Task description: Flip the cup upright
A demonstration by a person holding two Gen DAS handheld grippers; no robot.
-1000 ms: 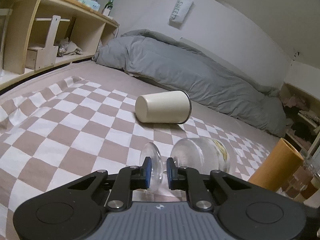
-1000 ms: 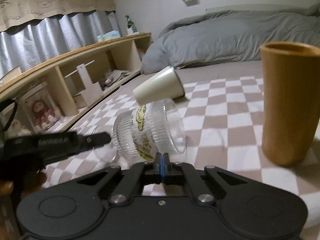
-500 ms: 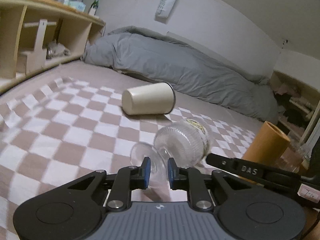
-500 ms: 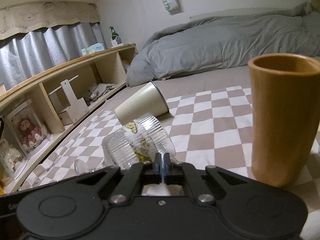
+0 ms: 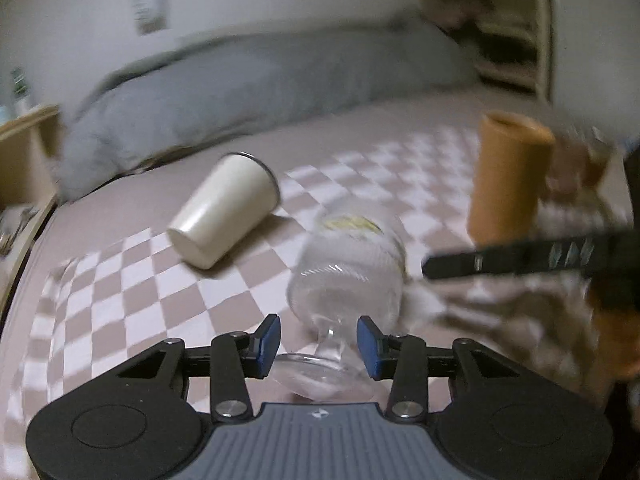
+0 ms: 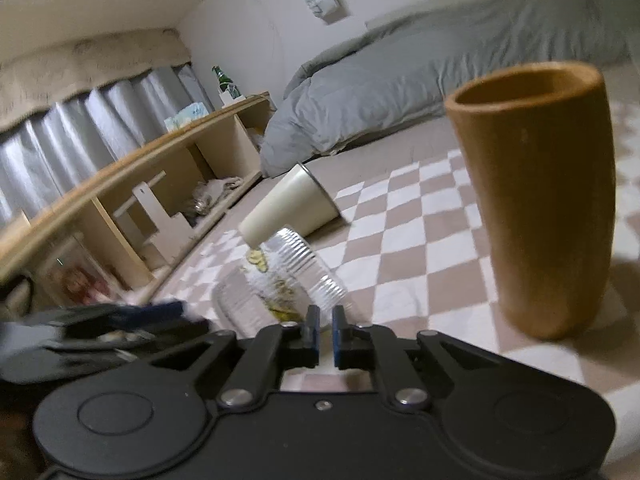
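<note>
Lying on its side on the checkered bed: stemmed glass cup (image 5: pixel 347 268), foot near, mouth far, long axis running away from the left hand-held gripper (image 5: pixel 318 344). Spread wide around the stem, not pinching. Right hand-held gripper (image 6: pixel 326 334) nearly pressed together, holding nothing, just right of the bowl.

Left wrist view sits low and close behind the stemmed glass (image 5: pixel 346 276), facing across the checkered blanket (image 5: pixel 132 300) toward the grey duvet (image 5: pixel 248 80) behind the glass. Right wrist view looks from the glass's other side, low and just as near, glass (image 6: pixel 292 280) straight ahead, wooden shelf (image 6: pixel 132 168) beyond. Both views share the glass, the white cup (image 5: pixel 224 210) (image 6: pixel 290 204) behind it, and the brown tumbler (image 5: pixel 508 178) (image 6: pixel 540 196).
</note>
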